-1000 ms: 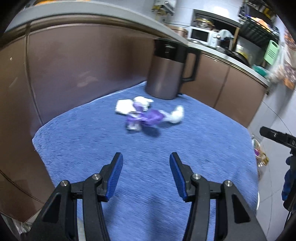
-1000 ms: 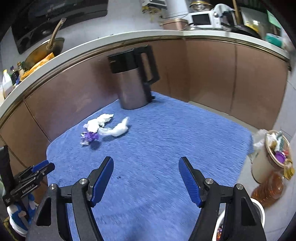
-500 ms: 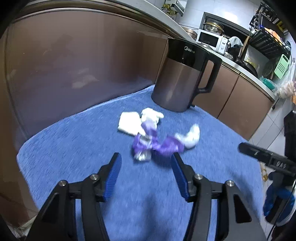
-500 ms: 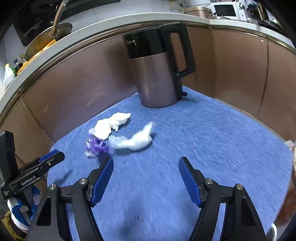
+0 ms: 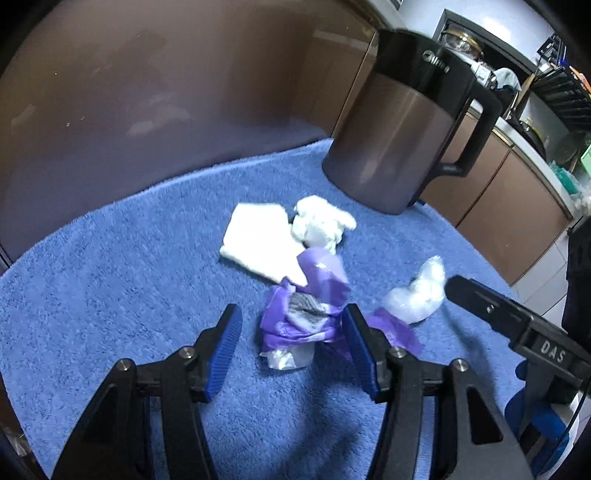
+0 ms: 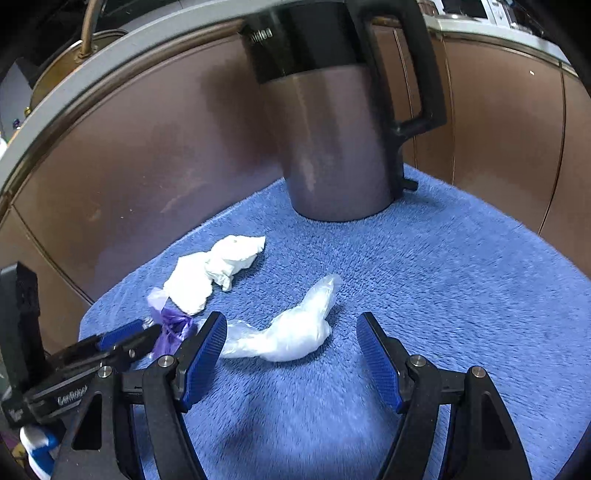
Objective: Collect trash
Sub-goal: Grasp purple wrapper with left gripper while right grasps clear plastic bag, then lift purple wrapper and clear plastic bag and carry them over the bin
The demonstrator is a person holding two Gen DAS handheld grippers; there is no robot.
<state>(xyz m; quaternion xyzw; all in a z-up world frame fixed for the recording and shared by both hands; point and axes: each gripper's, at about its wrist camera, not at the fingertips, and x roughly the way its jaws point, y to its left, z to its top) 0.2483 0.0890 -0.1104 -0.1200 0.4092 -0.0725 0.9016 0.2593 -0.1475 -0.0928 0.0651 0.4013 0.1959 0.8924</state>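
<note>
Crumpled purple wrapper (image 5: 306,317) is lying between the spread left gripper (image 5: 291,332); the spread right gripper (image 6: 291,332) is flanking a clear plastic bag (image 6: 291,332).

Place: I'm looking into a home kitchen.
Cabinets: brown cabinet fronts (image 6: 155,155) under a grey countertop edge (image 6: 110,70).
Appliances: electric kettle (image 5: 402,136); microwave (image 6: 476,9).
Cookware: pan (image 6: 62,62) on the counter; dish rack (image 5: 565,99).

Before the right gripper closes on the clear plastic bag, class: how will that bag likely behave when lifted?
The clear plastic bag looks thin and crumpled, so it is probably floppy and very light. Its glossy film may slip between the fingers of the open right gripper.
</note>
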